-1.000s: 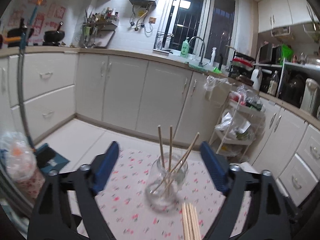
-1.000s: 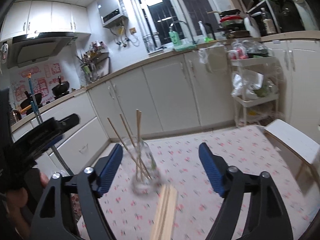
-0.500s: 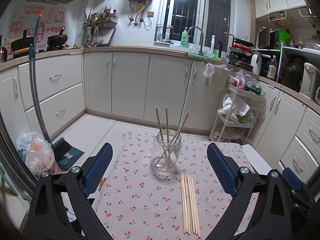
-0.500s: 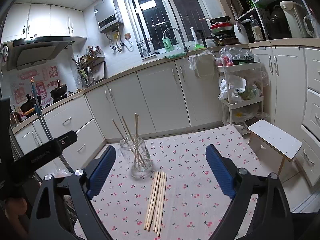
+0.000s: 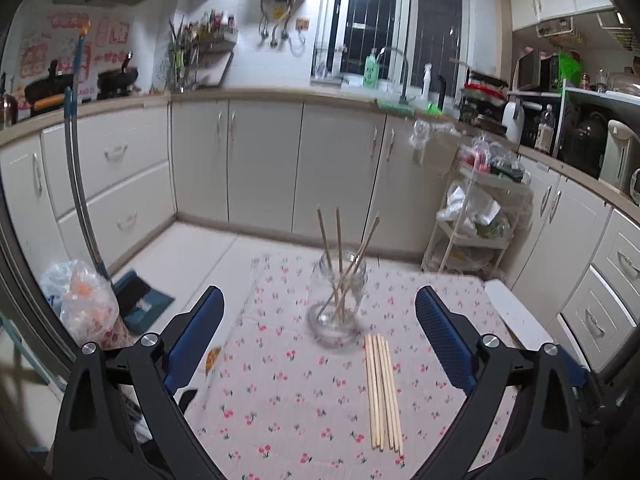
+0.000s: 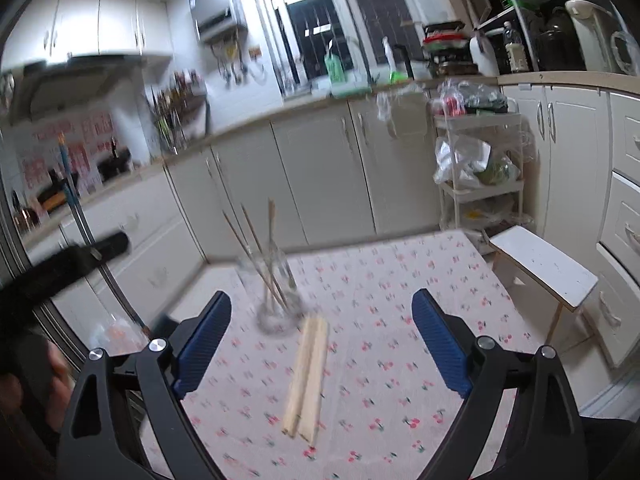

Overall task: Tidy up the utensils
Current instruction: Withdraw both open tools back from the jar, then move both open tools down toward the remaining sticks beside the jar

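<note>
Chopsticks side by side, pale wood

Clear glass jar upright on cherry-print cloth w/ 4 chopsticks leaning inside. Approx 5 more chopsticks, loose, lie flat side by side just beside it.

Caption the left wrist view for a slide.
Open left claw faces a jar of chopsticks, more chopsticks lying beside it on the tablecloth.

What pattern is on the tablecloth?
Small red cherries on a pale cloth; clearest in the left wrist view.
</note>
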The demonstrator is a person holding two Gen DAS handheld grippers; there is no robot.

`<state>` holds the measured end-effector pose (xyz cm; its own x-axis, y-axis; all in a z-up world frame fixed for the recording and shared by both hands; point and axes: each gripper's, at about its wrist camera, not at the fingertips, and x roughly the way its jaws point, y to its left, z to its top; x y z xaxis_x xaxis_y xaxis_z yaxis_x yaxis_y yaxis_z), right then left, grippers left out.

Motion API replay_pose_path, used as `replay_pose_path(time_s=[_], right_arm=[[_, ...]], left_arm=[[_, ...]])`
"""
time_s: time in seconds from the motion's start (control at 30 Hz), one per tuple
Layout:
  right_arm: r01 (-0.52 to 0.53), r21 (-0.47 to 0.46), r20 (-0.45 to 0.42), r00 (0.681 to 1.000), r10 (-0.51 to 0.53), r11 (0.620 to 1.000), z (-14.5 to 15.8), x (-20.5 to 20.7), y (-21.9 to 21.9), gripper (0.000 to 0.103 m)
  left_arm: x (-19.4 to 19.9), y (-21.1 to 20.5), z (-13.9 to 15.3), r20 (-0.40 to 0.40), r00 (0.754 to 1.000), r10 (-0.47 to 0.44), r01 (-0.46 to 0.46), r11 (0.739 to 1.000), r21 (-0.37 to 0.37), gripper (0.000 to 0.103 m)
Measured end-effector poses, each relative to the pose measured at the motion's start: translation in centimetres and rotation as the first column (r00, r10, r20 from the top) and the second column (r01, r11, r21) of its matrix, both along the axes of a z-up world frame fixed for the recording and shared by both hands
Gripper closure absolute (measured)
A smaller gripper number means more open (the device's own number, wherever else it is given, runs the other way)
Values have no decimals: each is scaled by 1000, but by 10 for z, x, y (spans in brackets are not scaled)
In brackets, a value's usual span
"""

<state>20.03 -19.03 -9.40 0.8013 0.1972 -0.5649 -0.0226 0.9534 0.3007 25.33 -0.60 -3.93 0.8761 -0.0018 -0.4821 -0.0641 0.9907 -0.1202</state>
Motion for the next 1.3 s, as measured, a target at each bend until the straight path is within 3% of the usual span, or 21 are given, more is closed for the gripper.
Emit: replay_pose_path(time_s=[0.23,0.67,0.77,0.8,1.03,1.3], right_arm=[[-19,-87,-171,985,4,996,-64,32,9,15],[-128,-200,-325,944,58,971,-122,84,41,15],[-158,-234,-370,927,62,959,-134,95,46,19],[-164,-228,-389,919,65,960,-138,99,45,25],[-157,-288,-421,907,23,944,-145,108,22,30],[-155,-184,-396,916,71,971,-137,111,6,30]], left_arm=[[6,27,-38,-116,993,36,-40,999,-26,10],[30,28,-99,-258,966,30,-39,999,-32,10],[38,25,-110,-281,959,24,-32,999,-22,10],[40,24,-112,-286,958,24,-31,999,-20,10],[70,3,-141,-341,940,0,-2,1000,-6,10],[122,-41,-179,-395,919,-20,55,995,78,10]])
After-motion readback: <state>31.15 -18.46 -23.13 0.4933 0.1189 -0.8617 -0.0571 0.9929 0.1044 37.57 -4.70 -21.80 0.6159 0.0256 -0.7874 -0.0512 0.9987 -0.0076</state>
